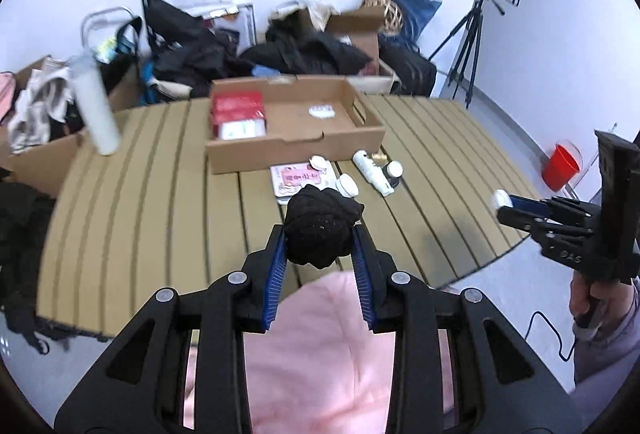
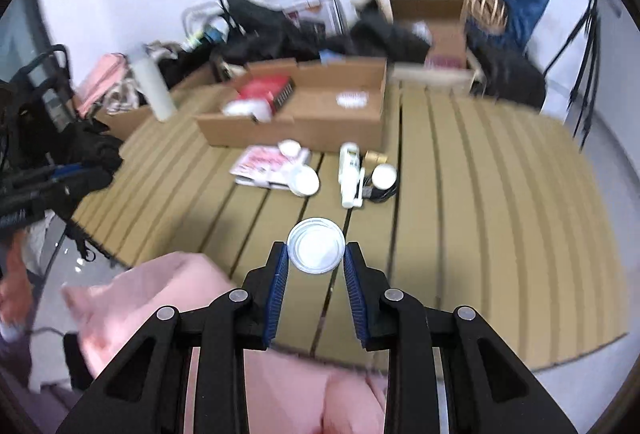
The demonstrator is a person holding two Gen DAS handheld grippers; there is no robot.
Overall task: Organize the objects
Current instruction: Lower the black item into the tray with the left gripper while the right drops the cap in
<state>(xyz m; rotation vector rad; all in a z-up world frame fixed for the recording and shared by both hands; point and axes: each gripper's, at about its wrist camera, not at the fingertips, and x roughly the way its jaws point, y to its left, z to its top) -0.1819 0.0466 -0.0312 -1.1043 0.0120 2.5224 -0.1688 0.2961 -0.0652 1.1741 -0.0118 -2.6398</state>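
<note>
Two grippers are up over the near edge of a slatted tan table [image 1: 152, 169], and each has something pinched between its blue pads. We see the left gripper [image 1: 320, 234] clamped on a black knitted bundle [image 1: 318, 230], and the right gripper [image 2: 316, 254] clamped on a small round white jar [image 2: 316, 245], both clear of the tabletop. At twelve o'clock from the left gripper sits an open cardboard tray [image 1: 296, 149] holding red boxes [image 1: 238, 105] in its left end. Just in front of the tray lie a pink packet [image 1: 298, 178], a white tube [image 1: 372, 169] and a few small jars. At ten o'clock a white cylinder [image 1: 94, 105] stands tilted near the table's far edge. Beyond the table we see dark bags and clothes piled against a white wall, a tripod [image 1: 468, 45] at two o'clock and a red bucket [image 1: 560, 165] on the floor at three. Pink fabric [image 1: 316, 354] fills the foreground under both grippers.
</note>
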